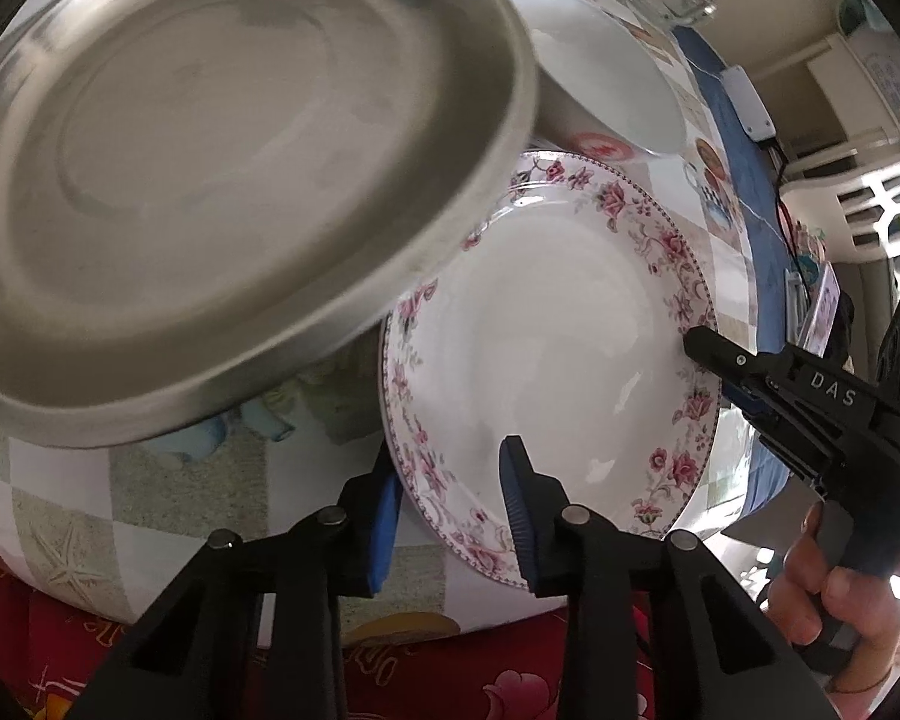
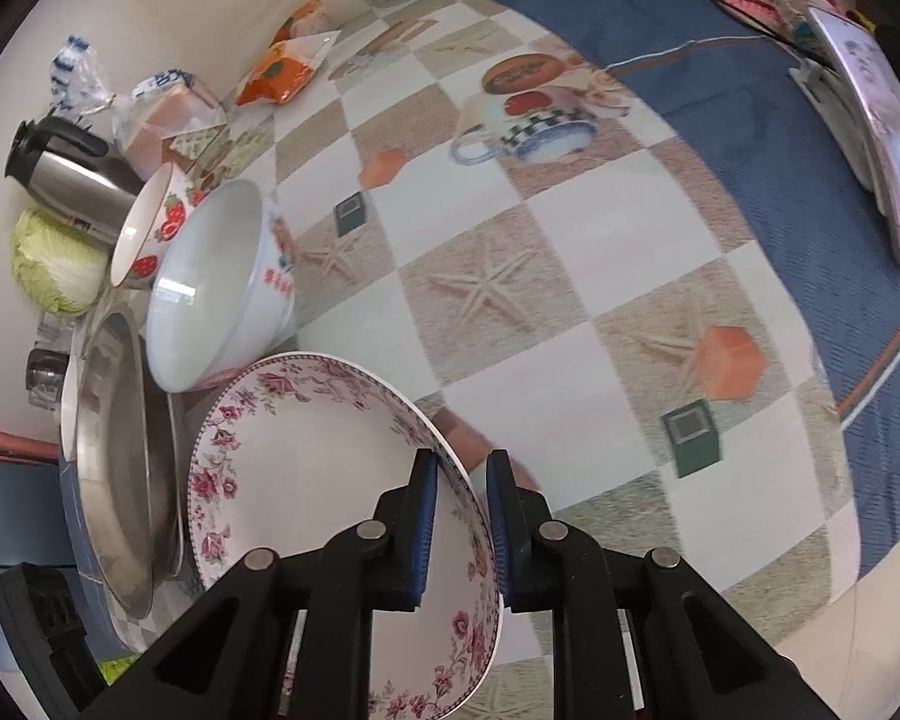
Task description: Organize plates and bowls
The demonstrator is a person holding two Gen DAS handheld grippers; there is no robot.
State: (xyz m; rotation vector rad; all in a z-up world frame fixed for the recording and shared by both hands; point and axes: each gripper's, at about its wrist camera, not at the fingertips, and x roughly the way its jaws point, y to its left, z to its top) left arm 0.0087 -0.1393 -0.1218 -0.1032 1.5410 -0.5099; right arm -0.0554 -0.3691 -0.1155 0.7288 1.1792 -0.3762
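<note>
Floral plate (image 2: pixel 306 480) sits between both sets of tongs right now, tilted up off the checked worktop (image 2: pixel 540 228) near its front edge. Right tongs (image 2: pixel 462 516) straddle its rim at the plate's right side, one blue pad on the white inner face, the other behind the rim, narrow and clenched on it as far as the right wrist view shows. Left tongs (image 1: pixel 450 516) straddle the near rim too: one pad lies over the white face, the other outside the patterned border, with a clear gap on that outer side, so the grip is not yet made. Seen from the left camera, the right tongs' black tip bites the floral plate's (image 1: pixel 546 324) far-right rim, with a hand (image 1: pixel 834 588) wrapped on the handle below.

Crowding the plate on the left, a steel plate (image 1: pixel 210 192) stands tilted and overlaps its upper-left rim in the left view. Just behind both, a white bowl (image 2: pixel 210 282) with red markings leans on its side, touching or nearly touching the plate's back rim. Behind that leans a strawberry-pattern bowl (image 2: pixel 150 228). Toward the back-left corner: a steel thermos (image 2: pixel 66 174), a cabbage (image 2: pixel 54 264), bagged bread (image 2: pixel 162 114) and an orange packet (image 2: pixel 282 72). A blue cloth (image 2: pixel 720 138) covers the worktop's right side.
</note>
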